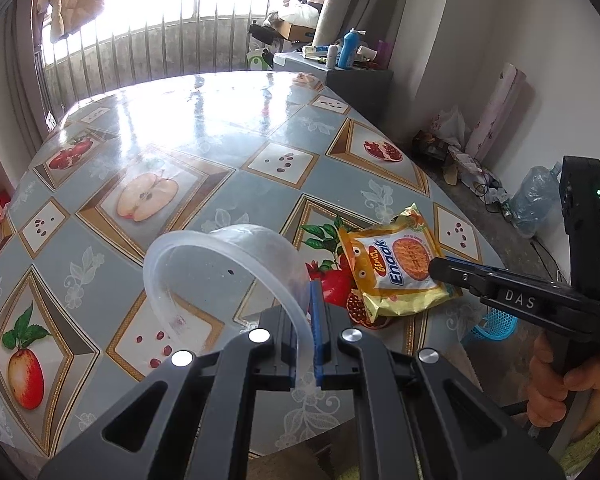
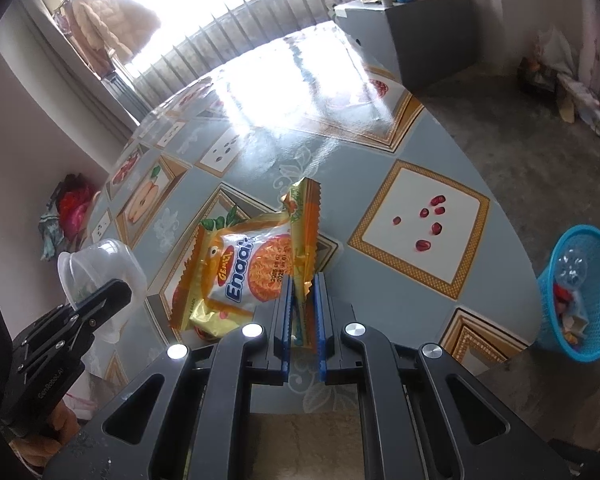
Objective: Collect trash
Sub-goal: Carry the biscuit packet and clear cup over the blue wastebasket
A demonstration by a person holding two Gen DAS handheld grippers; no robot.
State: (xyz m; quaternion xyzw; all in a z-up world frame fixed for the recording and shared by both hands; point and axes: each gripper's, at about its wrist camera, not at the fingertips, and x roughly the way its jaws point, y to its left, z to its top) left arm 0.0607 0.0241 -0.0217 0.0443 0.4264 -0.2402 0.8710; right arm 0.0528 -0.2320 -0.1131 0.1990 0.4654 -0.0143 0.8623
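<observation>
The left gripper (image 1: pixel 305 300) is clamped on the near rim of a clear plastic cup (image 1: pixel 224 264), held tipped over the table (image 1: pixel 204 128). The right gripper (image 2: pixel 303 296) is pinching the folded edge of the yellow noodle packet (image 2: pixel 244 268), though the jaws look only partly closed. Better to tighten before lifting, then carry both right to the blue basket (image 2: pixel 592 320) on the floor
</observation>
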